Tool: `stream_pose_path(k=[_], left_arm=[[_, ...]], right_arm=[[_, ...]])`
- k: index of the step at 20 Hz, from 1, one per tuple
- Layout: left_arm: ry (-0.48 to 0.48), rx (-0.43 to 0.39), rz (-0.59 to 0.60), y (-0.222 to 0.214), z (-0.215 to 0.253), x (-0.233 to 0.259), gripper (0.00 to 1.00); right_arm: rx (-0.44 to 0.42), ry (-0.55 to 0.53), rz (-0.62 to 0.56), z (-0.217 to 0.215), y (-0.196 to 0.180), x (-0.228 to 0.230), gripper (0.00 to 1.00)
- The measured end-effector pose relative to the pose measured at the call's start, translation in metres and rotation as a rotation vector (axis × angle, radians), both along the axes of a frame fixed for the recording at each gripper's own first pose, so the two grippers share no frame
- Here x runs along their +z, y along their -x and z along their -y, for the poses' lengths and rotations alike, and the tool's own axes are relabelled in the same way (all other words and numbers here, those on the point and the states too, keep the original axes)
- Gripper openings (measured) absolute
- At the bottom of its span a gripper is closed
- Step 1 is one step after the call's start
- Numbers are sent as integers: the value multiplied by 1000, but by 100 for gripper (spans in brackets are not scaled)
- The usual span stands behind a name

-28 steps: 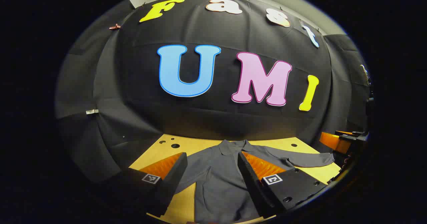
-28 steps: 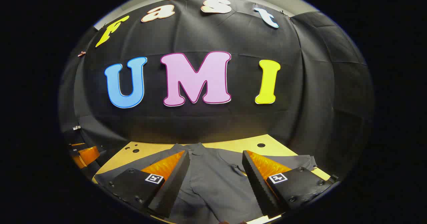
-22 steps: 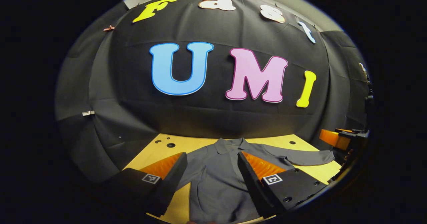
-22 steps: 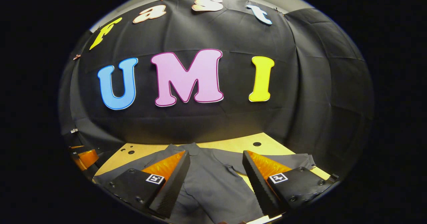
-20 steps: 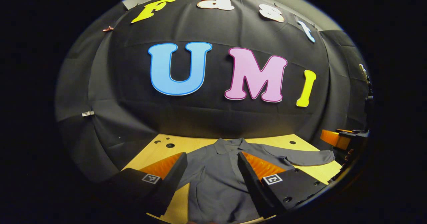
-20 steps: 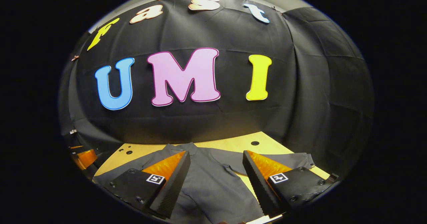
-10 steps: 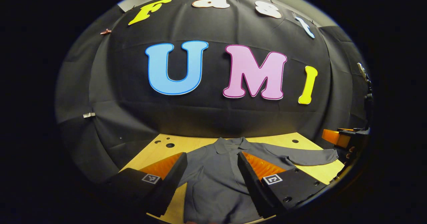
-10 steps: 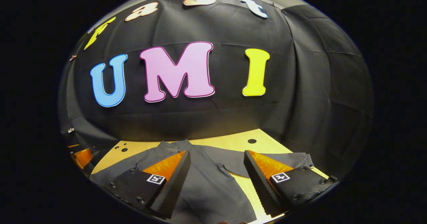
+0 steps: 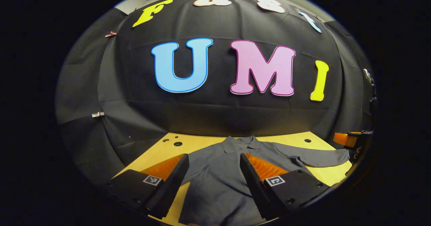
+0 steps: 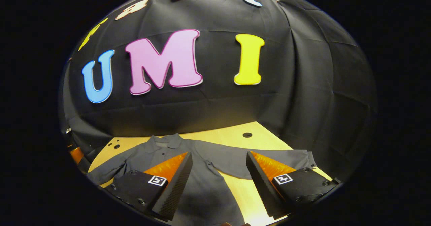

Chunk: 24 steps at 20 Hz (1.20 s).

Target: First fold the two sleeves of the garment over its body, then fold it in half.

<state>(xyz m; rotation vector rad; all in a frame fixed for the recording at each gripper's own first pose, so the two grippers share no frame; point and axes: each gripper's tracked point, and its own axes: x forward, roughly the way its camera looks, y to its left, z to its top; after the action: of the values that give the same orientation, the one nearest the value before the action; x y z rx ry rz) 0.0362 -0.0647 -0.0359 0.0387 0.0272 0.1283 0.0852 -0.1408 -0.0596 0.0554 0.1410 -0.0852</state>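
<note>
Right gripper [image 10: 219, 182] swings rightward and tips down over the tabletop [image 10: 235, 136], bringing the shirt's [image 10: 202, 185] outstretched sleeve [image 10: 262, 158] fuller into frame.

no readable text, labels or numbers

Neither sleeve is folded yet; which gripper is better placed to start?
Right, probably. The right gripper hangs open with the outstretched right sleeve lying between its fingers; the left gripper faces the shirt's body.
</note>
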Motion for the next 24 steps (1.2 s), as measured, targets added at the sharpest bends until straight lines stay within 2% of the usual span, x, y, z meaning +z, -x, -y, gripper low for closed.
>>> stream_pose_path(k=[7,12,16,24], left_arm=[[24,10,-52,-4,21,-21,96],[-3,-2,-90,-6,30,-28,96],[-27,-6,-123,-8,27,-32,96],[-43,-24,-151,-19,37,-36,96]], right_arm=[[-163,-28,-65,97,-25,-27,99],[-255,-53,-126,156,-32,-49,99],[-362,-60,-173,206,-36,-69,99],[-496,-129,-312,274,-44,-123,99]])
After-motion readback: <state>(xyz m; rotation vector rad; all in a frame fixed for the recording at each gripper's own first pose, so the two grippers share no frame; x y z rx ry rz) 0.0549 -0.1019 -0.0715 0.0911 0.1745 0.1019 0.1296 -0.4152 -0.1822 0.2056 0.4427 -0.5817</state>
